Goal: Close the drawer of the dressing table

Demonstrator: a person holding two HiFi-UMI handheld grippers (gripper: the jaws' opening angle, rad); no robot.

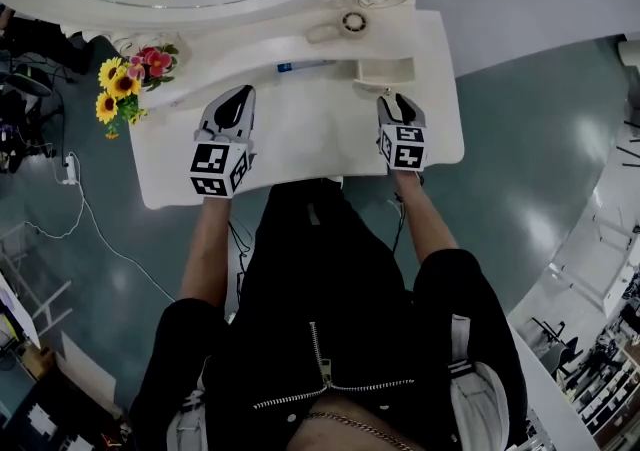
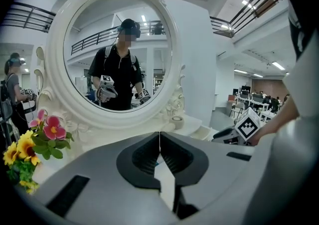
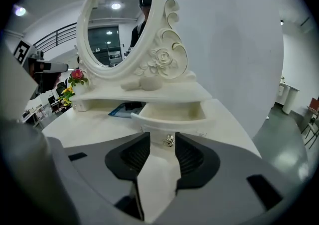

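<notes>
Drawer (image 3: 170, 118): one, white. It is pulled out from under the raised shelf (image 1: 250, 44) on the right side of the dressing table (image 1: 300, 144), with its tray open on top and its front facing the person.
Knob (image 3: 169, 140): one small metal knob in the middle of the drawer front.
Grippers: two, one in each hand, both low over the tabletop and aimed towards the mirror (image 3: 107, 29).
Right gripper (image 1: 399, 99): directly in front of the drawer and tipped downward. Its jaws are spread wide, and the knob shows in the gap near their tips. Neither pad presses on it.
Left gripper (image 1: 238, 99): over the left half of the tabletop, well apart from the drawer and tilted slightly down. Its jaws are clenched tip to tip.
Arms: two bare forearms. The left forearm (image 1: 205, 249) and right forearm (image 1: 425, 224) reach forward side by side across the table's front edge, with the person's body close behind it.
Mirror: one oval glass in a carved white frame, standing at the back of the table. The person and both grippers show in it.
Flowers (image 1: 125, 79): one bunch of pink and yellow, at the table's left rear corner.
Small items: one flat blue thing (image 1: 300, 66) lies under the shelf just left of the drawer, and one small round roll (image 1: 352, 22) sits on top of the shelf.
</notes>
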